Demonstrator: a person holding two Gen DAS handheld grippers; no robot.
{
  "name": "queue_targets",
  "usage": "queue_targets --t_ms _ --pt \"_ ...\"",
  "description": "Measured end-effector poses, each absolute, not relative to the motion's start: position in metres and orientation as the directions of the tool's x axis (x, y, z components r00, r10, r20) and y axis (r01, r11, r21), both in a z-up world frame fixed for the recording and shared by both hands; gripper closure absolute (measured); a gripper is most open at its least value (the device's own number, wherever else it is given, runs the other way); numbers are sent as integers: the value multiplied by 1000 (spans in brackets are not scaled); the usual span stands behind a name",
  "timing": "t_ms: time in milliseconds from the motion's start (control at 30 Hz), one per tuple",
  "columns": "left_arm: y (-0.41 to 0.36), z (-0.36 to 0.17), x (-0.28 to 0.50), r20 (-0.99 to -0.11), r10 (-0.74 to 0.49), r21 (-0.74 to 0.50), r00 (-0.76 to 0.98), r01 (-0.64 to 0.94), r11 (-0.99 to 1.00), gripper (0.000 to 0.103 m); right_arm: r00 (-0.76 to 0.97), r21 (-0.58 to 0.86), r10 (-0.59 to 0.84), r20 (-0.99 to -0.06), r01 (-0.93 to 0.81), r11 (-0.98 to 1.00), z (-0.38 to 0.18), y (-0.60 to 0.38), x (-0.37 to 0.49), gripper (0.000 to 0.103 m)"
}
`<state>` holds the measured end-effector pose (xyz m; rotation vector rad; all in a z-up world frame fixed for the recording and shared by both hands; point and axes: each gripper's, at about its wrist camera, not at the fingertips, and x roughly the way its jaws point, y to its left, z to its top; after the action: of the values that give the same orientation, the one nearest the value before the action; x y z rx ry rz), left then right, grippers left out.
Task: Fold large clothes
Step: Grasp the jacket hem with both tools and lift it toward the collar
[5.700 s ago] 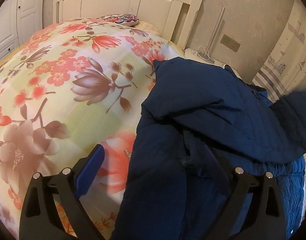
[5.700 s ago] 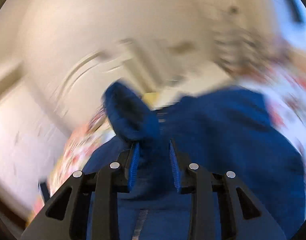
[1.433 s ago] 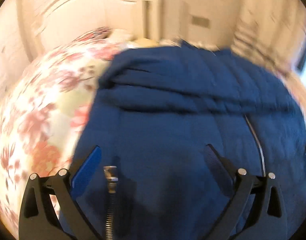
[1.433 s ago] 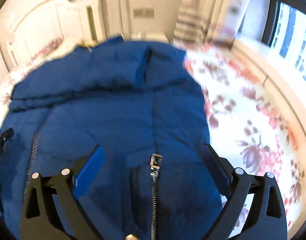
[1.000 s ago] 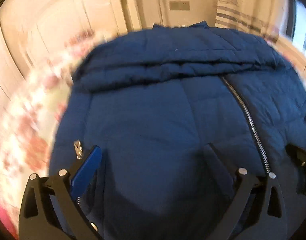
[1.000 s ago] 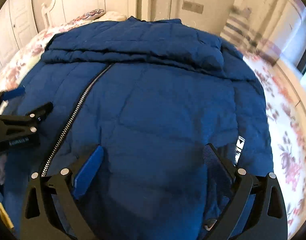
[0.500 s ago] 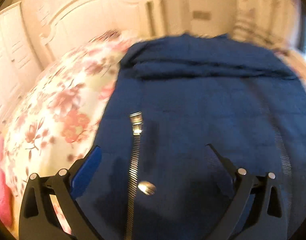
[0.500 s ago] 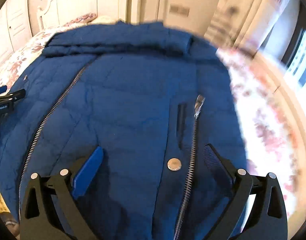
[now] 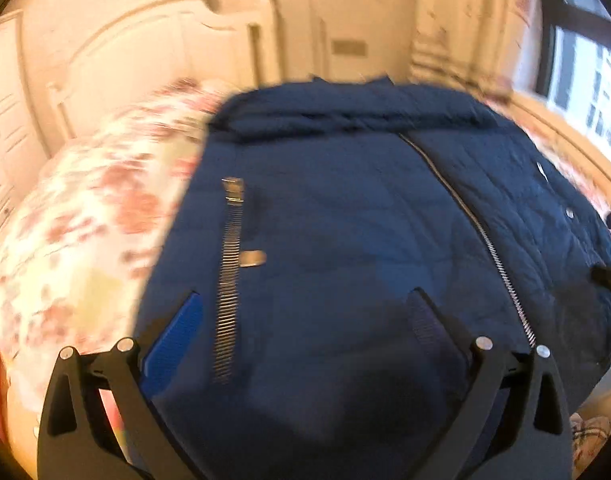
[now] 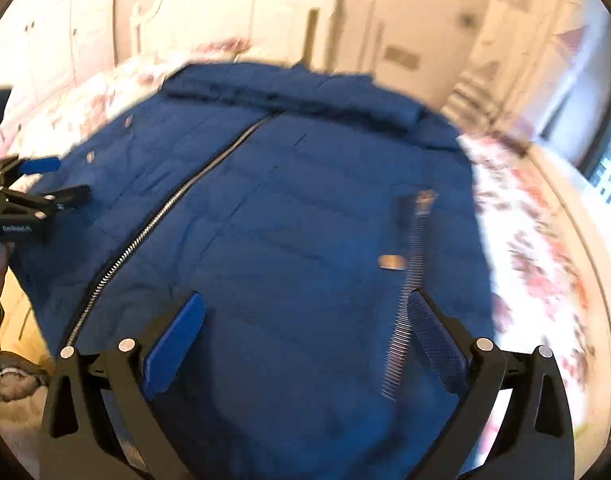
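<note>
A large navy quilted jacket (image 9: pixel 345 240) lies spread front-up on the floral bedspread, its main zipper (image 9: pixel 477 232) running down the middle and its sleeves folded across the top. My left gripper (image 9: pixel 305 312) hovers open over the jacket's lower left part, near a pocket zipper (image 9: pixel 229 272). In the right wrist view the same jacket (image 10: pixel 285 220) fills the frame. My right gripper (image 10: pixel 305 316) hangs open above its lower right part, one finger beside a pocket zipper (image 10: pixel 409 284). The left gripper (image 10: pixel 45 184) shows at the left edge there, open.
The floral bedspread (image 9: pixel 73 232) stretches left of the jacket and also right of it (image 10: pixel 537 248). A white headboard (image 9: pixel 153 40) stands behind. A window (image 9: pixel 585 92) is at the right. Shoes or slippers (image 10: pixel 9 372) lie on the floor at the bed's foot.
Since 5.7 s ago the right gripper let go of the sleeve; the jacket now lies flat. In the last second both grippers stayed open and swung sideways over the lower hem.
</note>
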<state>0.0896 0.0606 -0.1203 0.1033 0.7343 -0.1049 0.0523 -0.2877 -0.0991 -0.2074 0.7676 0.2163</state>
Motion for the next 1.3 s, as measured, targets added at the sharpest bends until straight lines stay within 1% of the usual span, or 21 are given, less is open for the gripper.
queue_targets --t_ms 67,100,133,200,300,333,433,500,533,600,633,667,733,800,933,967,1033,1100,1167,1300 --pt "74 -127 85 -689 -11 86 725 97 992 2 690 -99 102 -717 -245 964 -108 -303 47 5" --pt "80 -136 86 -708 21 111 705 81 991 2 673 -108 77 -736 -230 967 -117 -308 48 5" --pt "85 -144 88 -719 28 110 695 75 991 2 645 -103 55 -762 -205 973 -131 -316 50 5" --pt "95 -147 80 -712 -4 51 703 57 997 2 658 2 112 -744 -165 986 -138 -329 43 5" --pt "88 -138 73 -708 42 102 705 43 994 3 673 -65 48 -738 -142 988 -131 -319 40 5" --pt "83 -130 66 -692 35 106 721 54 993 3 690 -86 38 -723 -144 986 -125 -312 38 5" --pt "64 -117 47 -648 -42 92 760 133 987 2 726 -84 110 -679 -226 970 -112 -293 29 5" --pt "49 -120 42 -653 -55 124 755 178 976 2 707 -97 140 -694 -285 954 -118 -276 29 5" --pt "44 -126 43 -663 -53 141 747 193 971 2 693 -125 129 -710 -303 945 -128 -266 31 5" --pt "35 -144 45 -693 -10 187 721 193 963 2 701 -153 103 -705 -293 944 -141 -260 33 5" --pt "37 -145 43 -675 -17 176 737 183 967 2 701 -126 122 -703 -291 948 -142 -263 35 4" --pt "39 -146 42 -678 -26 164 735 186 969 2 686 -102 137 -714 -296 950 -141 -267 38 4" --pt "42 -144 42 -687 -38 153 726 195 969 2 671 -106 136 -729 -307 946 -139 -271 41 5" --pt "45 -144 42 -692 -42 148 720 198 969 2 665 -105 121 -737 -289 952 -132 -274 42 5" --pt "44 -145 42 -687 -41 148 726 195 970 2 717 -109 64 -694 -192 975 -120 -296 36 5" --pt "44 -146 43 -688 -43 145 724 195 970 2 712 -112 26 -702 -147 983 -122 -308 40 5" --pt "42 -147 45 -689 -45 142 724 196 970 2 681 -90 2 -732 -99 991 -133 -325 41 5" --pt "43 -148 46 -688 -47 139 724 195 971 2 685 23 91 -723 -108 994 -142 -341 40 4" --pt "43 -148 47 -688 -46 140 724 195 971 2 706 -3 77 -704 -112 994 -143 -339 36 5" --pt "43 -148 46 -687 -47 139 725 195 971 2 697 0 77 -713 -110 994 -142 -341 36 5"
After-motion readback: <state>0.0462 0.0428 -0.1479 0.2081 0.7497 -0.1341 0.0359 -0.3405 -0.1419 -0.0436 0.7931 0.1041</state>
